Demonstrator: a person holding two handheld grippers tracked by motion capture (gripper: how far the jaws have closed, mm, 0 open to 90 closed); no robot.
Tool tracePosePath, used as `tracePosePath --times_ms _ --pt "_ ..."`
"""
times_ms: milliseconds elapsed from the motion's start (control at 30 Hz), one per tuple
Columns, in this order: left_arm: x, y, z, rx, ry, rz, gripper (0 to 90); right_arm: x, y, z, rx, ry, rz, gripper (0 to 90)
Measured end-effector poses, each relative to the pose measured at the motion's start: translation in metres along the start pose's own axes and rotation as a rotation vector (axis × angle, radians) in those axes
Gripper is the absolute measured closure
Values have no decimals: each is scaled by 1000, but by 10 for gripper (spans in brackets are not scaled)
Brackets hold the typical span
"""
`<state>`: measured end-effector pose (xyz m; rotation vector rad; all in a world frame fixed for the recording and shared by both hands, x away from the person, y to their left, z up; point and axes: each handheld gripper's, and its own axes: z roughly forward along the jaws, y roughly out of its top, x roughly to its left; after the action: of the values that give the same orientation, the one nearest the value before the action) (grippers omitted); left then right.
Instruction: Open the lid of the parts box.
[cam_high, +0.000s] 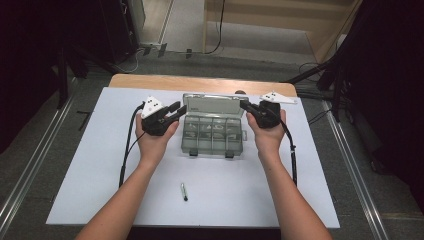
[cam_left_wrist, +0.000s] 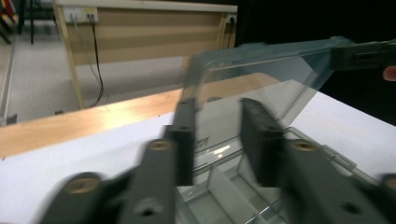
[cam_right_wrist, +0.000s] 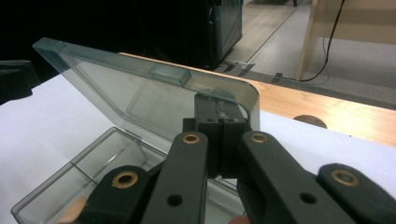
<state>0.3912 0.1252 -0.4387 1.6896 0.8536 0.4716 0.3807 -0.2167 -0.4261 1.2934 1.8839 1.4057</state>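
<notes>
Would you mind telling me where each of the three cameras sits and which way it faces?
High view: above the person's side, facing forward and down on the table; both forearms, left gripper, right gripper.
Left gripper view: on the left gripper, looking along its parted jaws at the raised lid.
Right gripper view: on the right gripper, its jaws shut on the lid's edge.
Shared: the clear compartment box and its lid appear in all three.

Clear compartment box (cam_high: 212, 136) — mid-table, lid (cam_high: 214, 105) raised, tilted back.
</notes>
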Motion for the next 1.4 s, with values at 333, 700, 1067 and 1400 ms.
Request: tracePosePath --times_ms 333,700,1067,1400 --pt "18 0 32 116 -7 -83 0 -1 4 3 11 -17 -2 900" --pt "25 -4 49 164 80 -79 574 -3 9 8 12 -34 -7 900" --pt "24 -3 53 147 79 -95 788 -6 9 9 34 -33 -42 900" --pt "24 -2 55 137 87 -114 807 -23 1 -11 -51 5 8 602"
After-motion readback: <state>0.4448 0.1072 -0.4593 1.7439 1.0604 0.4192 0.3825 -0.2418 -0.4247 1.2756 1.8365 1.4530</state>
